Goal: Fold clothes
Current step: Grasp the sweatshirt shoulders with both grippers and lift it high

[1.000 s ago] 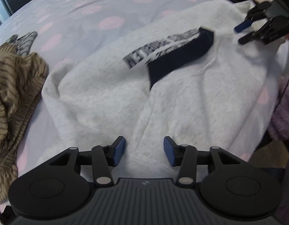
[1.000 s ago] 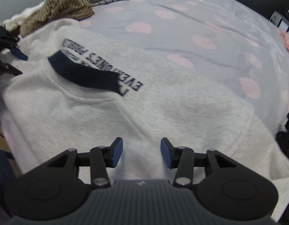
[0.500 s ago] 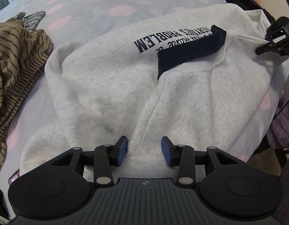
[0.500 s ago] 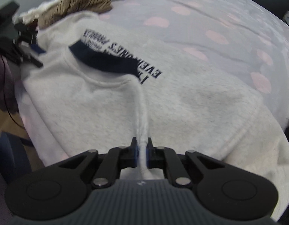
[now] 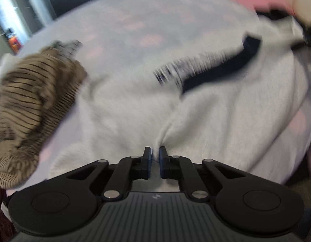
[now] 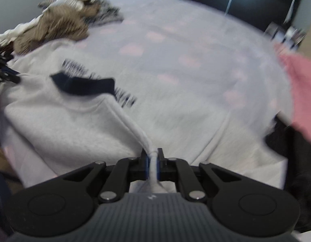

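Sweatshirt (image 5: 226, 121) cloth is pinched by both tongs, and the grey top is spread out on the bed (image 6: 195, 40), near its edge. A small fold of its near edge is squeezed between the blue pads of the left tongs (image 5: 154, 157), whose jaws have just been closing, with the cloth caught between them. Another ridge of the same top is gripped by the right tongs (image 6: 152, 161), which are closed tight on it, and the cloth is pulled up into a sharp crease that runs away toward the collar (image 6: 84, 85). The dark blue collar is seen lying over blurred dark letters printed on the top. The bed is covered by a pale sheet with pink spots. A crumpled brown striped garment (image 5: 28, 104) is seen at the left side, touching the edge of the sweatshirt. Something pink (image 6: 301, 92) is seen at the right of the right wrist view, and a dark cloth (image 6: 292, 151) lies below it. Both pictures are blurred, so small things cannot be told.
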### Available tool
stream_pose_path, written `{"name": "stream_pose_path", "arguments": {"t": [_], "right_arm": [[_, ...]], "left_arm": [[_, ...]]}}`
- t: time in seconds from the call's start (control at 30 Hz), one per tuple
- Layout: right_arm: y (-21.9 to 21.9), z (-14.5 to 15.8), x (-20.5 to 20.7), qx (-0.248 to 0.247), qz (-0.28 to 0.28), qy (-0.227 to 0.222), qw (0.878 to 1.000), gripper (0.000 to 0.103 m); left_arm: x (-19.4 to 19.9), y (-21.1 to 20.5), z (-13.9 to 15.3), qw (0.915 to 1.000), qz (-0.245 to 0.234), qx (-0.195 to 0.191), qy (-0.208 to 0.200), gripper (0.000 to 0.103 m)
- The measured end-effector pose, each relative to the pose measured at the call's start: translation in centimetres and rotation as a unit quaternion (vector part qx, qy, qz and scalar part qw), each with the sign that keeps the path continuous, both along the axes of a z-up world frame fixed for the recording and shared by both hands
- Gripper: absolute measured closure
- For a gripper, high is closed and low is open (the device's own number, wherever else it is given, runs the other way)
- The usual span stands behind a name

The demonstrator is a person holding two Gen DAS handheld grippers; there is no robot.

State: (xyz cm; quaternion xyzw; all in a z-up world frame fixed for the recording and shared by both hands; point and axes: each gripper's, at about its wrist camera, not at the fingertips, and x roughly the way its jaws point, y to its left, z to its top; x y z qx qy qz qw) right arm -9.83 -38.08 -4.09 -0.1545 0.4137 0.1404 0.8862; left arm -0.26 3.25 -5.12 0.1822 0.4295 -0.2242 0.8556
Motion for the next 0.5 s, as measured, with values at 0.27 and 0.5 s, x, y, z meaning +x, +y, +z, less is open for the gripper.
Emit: {"name": "stream_pose_path", "arguments": {"t": [0.27,0.5], "right_arm": [[3.4,13.9,-3.8,-0.071,-0.032,-0.240,0.968,0.095],[5.8,25.6,-9.4,-0.090,-0.041,-0.425,0.900,0.096]], "left_arm": [[1.2,4.4,15.0,0.9736,0.050,-0.173,-0.141,0.098],[-3.1,7.0,28.3,0.9229,0.032,-0.236,-0.302,0.098]]}}
